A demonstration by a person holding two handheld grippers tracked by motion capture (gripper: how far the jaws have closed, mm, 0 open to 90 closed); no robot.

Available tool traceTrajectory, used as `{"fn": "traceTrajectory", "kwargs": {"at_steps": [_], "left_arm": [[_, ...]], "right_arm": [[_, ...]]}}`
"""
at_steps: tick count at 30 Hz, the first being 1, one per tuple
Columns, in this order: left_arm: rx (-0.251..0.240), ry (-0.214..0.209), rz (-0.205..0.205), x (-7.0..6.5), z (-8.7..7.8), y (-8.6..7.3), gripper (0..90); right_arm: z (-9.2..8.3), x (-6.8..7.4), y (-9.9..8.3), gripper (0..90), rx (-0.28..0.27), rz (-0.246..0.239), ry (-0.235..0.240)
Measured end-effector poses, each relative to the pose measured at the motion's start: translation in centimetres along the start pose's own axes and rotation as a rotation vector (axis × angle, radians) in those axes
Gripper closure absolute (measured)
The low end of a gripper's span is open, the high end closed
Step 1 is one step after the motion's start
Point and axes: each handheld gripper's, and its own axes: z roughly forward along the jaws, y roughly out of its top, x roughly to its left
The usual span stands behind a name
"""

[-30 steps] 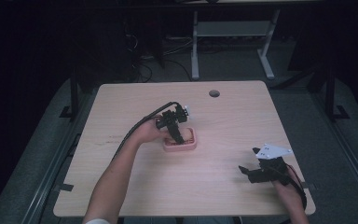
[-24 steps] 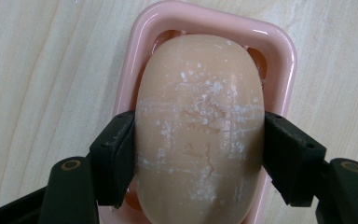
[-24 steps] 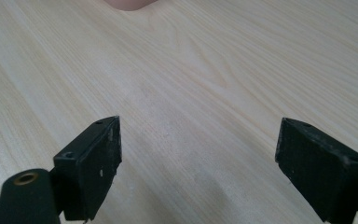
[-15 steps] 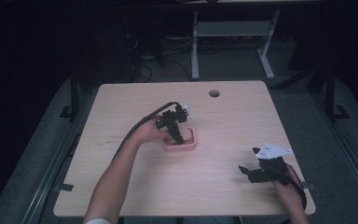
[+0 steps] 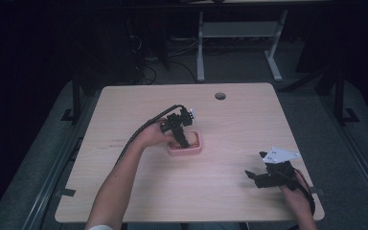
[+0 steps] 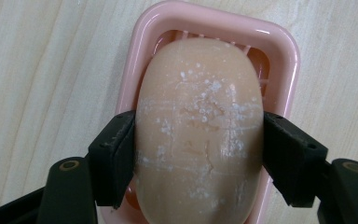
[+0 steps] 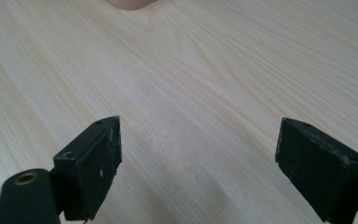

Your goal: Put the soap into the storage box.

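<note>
A peach-coloured soap bar point(image 6: 199, 126), flecked with white, lies in a pink soap dish point(image 6: 279, 44) on the wooden table. My left gripper point(image 6: 199, 161) is shut on the soap, one black jaw pressed to each long side. In the high view the left gripper point(image 5: 181, 134) points down into the soap dish point(image 5: 195, 148) near the table's middle. My right gripper point(image 5: 258, 176) rests low at the front right, held by a hand. Its jaws stand wide apart in the right gripper view point(image 7: 198, 158), with bare wood between them.
The wooden table point(image 5: 124, 105) has a round cable hole point(image 5: 220, 96) near its far edge. A black cable point(image 5: 146, 125) trails from the left gripper along the forearm. The dish's pink edge point(image 7: 129, 3) peeks in at the top of the right gripper view. Dark floor and desk legs surround the table.
</note>
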Motion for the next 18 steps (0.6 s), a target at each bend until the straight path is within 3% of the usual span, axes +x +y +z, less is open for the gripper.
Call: {"fn": "traceTrajectory", "kwargs": {"at_steps": [2, 18], "left_arm": [[-0.024, 0.007, 0.001, 0.0, -0.4, 0.0, 26.4], [-0.019, -0.003, 0.014, -1.0, -1.2, -0.6, 23.1]], "right_arm": [[0.0, 0.0, 0.0, 13.8, -0.001, 0.001, 0.000], [0.1, 0.1, 0.1, 13.8, 0.006, -0.010, -0.001]]}}
